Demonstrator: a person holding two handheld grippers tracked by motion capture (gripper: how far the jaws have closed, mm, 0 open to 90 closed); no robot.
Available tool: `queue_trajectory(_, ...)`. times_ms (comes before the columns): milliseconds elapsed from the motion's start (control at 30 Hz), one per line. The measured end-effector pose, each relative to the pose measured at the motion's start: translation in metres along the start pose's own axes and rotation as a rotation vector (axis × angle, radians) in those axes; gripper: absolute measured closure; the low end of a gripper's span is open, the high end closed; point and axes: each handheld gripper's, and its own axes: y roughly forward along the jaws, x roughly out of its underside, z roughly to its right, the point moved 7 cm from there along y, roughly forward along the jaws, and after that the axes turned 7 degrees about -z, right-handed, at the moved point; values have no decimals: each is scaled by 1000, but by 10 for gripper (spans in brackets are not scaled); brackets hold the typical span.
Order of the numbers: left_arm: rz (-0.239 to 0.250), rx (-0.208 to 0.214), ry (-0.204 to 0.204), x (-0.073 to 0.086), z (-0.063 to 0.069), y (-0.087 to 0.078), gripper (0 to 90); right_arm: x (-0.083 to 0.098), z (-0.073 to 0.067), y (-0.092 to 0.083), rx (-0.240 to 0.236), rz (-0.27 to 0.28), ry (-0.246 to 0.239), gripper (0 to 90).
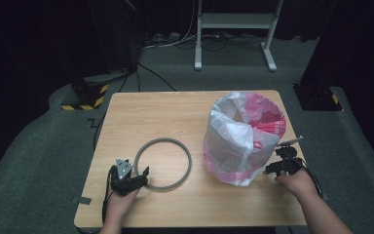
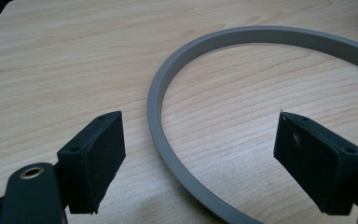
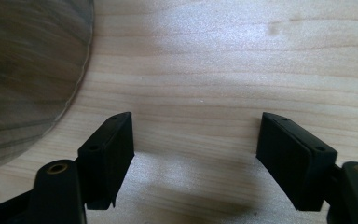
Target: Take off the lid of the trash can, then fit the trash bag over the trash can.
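Now your left claw (image 1: 135, 176) sits low at the near-left arc of the grey ring (image 1: 163, 164), jaws apart and straddling the band: in the left gripper view the ring (image 2: 168, 154) runs between the two pads without either one touching it, and it lies flat on the worktop (image 1: 175, 117). Your right claw (image 1: 280, 163) hovers just beside the bin (image 1: 243, 141), near its foot on the right side, jaws standing wide with nothing between them; the right gripper view shows bare wood there and the bag's (image 3: 28, 70) curved edge off to the left. The bin stands upright at the right of the worktop, lined with a white and pink bag whose loose top flops over the rim. The work looks like fitting the ring over that bag, and several things could spoil it. The ring is thin and lies flat, so if you close the left jaws without getting a pad under or squarely against the band, it will likely skid across the wood instead of lifting. Gripped at one point only, it would hang tilted and could catch the bag's loose folds, dragging the liner down into the bin. The bin looks light; a sideways nudge from the ring or from your right claw could tip or slide it toward the worktop's right edge, which is close. Steady it before you bring the ring across.
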Motion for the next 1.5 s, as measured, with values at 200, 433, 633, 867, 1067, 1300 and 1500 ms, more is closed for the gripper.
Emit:
queue_trajectory(200,-14,-7,21,2,2,1,152,-3,2,-3,-11,-79,13,301)
queue_trajectory(433,-31,-14,46,1,4,3,153,-8,1,-12,1,-142,-17,356)
queue_trajectory(633,-45,-1,57,2,5,4,153,-11,-3,-22,13,-188,-12,393)
queue_trajectory(867,-44,14,43,1,4,4,153,-12,-1,-36,4,-221,32,341)
queue_trajectory(1067,-43,16,46,2,4,3,151,-10,0,-52,-13,-253,47,342)
queue_trajectory(1300,-62,27,19,4,2,5,149,-12,-2,-74,-16,-264,52,357)
queue_trajectory(1500,-72,28,22,5,2,5,148,-15,-5,-89,-12,-277,70,360)
